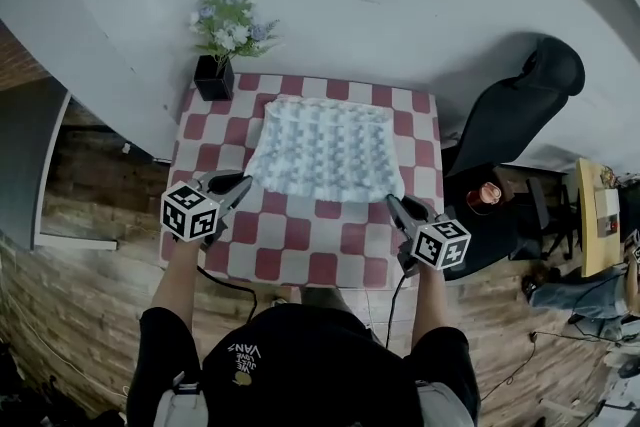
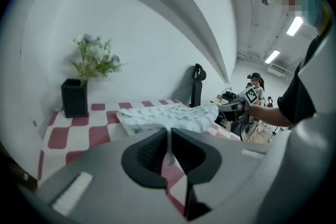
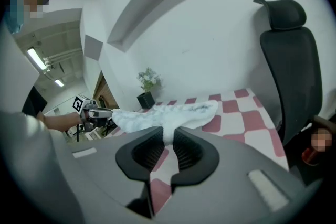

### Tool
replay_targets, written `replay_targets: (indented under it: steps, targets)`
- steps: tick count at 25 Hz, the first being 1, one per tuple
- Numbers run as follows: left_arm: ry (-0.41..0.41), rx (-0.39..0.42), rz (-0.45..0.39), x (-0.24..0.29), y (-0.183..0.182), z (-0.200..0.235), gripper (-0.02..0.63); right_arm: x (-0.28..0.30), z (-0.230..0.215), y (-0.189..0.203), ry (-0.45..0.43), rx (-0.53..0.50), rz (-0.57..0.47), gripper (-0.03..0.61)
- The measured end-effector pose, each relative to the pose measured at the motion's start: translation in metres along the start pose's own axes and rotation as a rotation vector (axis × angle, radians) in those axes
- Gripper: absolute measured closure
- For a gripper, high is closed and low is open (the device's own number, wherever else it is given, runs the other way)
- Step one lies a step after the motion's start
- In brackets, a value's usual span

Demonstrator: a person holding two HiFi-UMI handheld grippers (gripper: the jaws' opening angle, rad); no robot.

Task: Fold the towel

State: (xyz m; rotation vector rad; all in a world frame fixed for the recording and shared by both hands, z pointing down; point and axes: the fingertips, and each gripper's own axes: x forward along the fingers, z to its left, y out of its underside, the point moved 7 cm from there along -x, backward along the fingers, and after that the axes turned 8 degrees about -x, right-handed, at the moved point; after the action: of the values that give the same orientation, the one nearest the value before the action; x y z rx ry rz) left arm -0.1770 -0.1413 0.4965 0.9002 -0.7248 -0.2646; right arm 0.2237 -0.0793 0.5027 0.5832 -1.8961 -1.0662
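A white waffle-weave towel (image 1: 322, 150) lies spread on the red-and-white checked table (image 1: 300, 250), its near edge lifted off the cloth. My left gripper (image 1: 245, 183) is shut on the towel's near left corner. In the left gripper view the pads (image 2: 157, 147) pinch a thin fold of towel (image 2: 168, 115). My right gripper (image 1: 391, 203) is shut on the near right corner. In the right gripper view the towel (image 3: 176, 113) runs from the closed jaws across to the left gripper (image 3: 97, 113). The far edge still rests on the table.
A black pot of pale flowers (image 1: 214, 75) stands at the table's far left corner, just beyond the towel. A black office chair (image 1: 520, 105) is close to the table's right side. A red cup (image 1: 489, 192) and a wooden side table (image 1: 597, 215) are further right.
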Motion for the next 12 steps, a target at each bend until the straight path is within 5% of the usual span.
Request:
replay_targets:
  steps: [6,12]
  targets:
    - [0.064,0.058,-0.072,-0.058,-0.045,-0.043,0.589,-0.055,0.033,-0.051,-0.058,-0.033,-0.168,0.526]
    - [0.143,0.015,-0.022,-0.112,-0.006,-0.078,0.589,-0.114,0.081,-0.028,-0.125,-0.026,-0.152,0.526]
